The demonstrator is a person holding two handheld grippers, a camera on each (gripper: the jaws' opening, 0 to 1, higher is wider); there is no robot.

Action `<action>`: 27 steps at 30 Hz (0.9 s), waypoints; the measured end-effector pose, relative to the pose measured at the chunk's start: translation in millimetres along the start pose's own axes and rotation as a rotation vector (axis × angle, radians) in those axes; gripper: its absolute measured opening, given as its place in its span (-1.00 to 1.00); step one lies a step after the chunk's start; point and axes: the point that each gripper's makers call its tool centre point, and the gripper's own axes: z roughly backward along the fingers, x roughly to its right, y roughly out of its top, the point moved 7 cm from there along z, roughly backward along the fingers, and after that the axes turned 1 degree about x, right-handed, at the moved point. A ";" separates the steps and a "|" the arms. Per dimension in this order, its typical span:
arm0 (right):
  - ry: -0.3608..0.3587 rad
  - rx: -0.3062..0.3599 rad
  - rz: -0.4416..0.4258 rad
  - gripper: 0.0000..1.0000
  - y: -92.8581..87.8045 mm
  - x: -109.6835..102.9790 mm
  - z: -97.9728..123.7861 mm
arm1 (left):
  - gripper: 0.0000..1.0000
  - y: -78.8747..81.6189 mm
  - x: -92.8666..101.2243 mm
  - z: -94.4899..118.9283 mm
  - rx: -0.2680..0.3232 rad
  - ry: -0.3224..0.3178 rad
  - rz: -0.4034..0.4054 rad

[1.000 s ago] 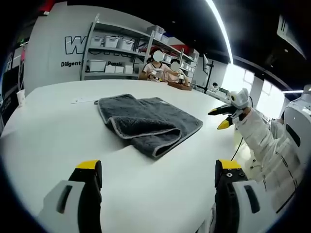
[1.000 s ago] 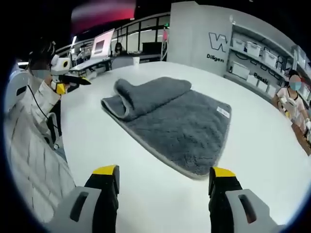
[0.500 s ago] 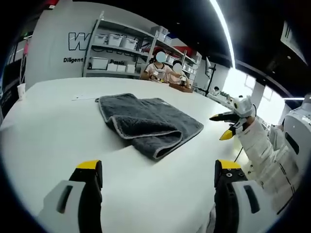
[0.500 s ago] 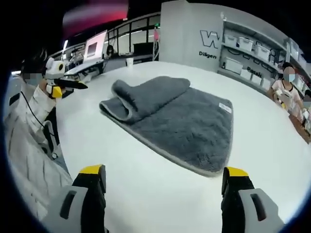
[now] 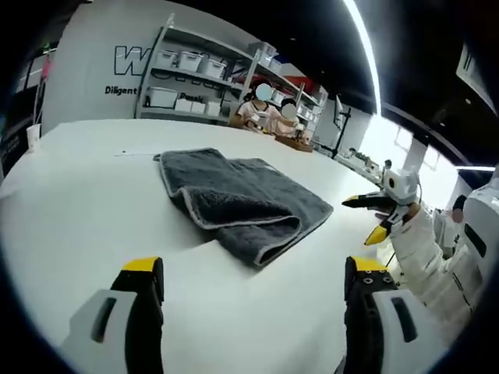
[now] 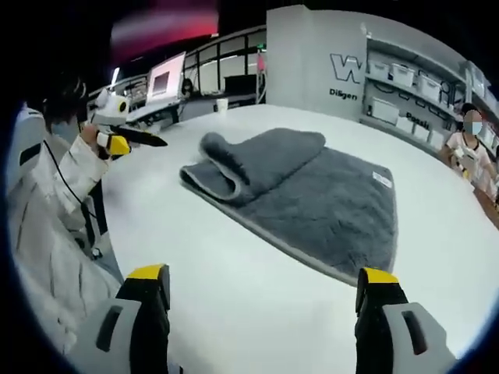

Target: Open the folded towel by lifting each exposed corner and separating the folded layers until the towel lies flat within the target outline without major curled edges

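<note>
towel [image 5: 242,204] folded on worktop [image 5: 70,202] | left gripper [image 5: 253,292] fingers apart, empty | right gripper [image 6: 261,300] fingers apart, clear of towel

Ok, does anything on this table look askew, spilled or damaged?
Nothing is spilled or damaged. The grey towel lies partly folded on the white table, one layer rolled back over itself; both tongs are open, not touching it.
</note>
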 end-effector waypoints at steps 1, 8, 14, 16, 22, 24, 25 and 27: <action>-0.002 0.002 0.000 0.98 0.5 -0.2 0.6 | 0.87 1.5 -1.9 -1.6 0.016 0.007 0.020; -0.009 0.019 -0.001 0.98 1.7 -3.3 3.7 | 0.75 3.0 -12.7 -14.7 0.042 0.019 0.053; -0.021 0.040 -0.008 0.98 5.6 -2.9 6.3 | 0.69 2.0 -19.0 -31.5 0.046 0.034 0.060; -0.019 0.046 -0.008 0.98 6.0 -3.7 6.6 | 0.67 0.6 -21.1 -35.1 0.042 0.039 0.063; -0.010 0.039 0.001 0.97 3.7 -7.7 7.3 | 0.50 0.6 -35.0 -47.4 0.066 0.064 0.092; -0.009 0.038 0.001 0.96 3.2 -7.9 7.9 | 0.46 1.2 -40.4 -51.8 0.074 0.074 0.109; -0.010 0.038 0.001 0.95 3.0 -7.9 8.1 | 0.44 1.7 -42.1 -54.6 0.076 0.075 0.110; -0.012 0.037 0.002 0.94 2.6 -7.8 8.9 | 0.42 2.1 -43.2 -58.5 0.079 0.070 0.116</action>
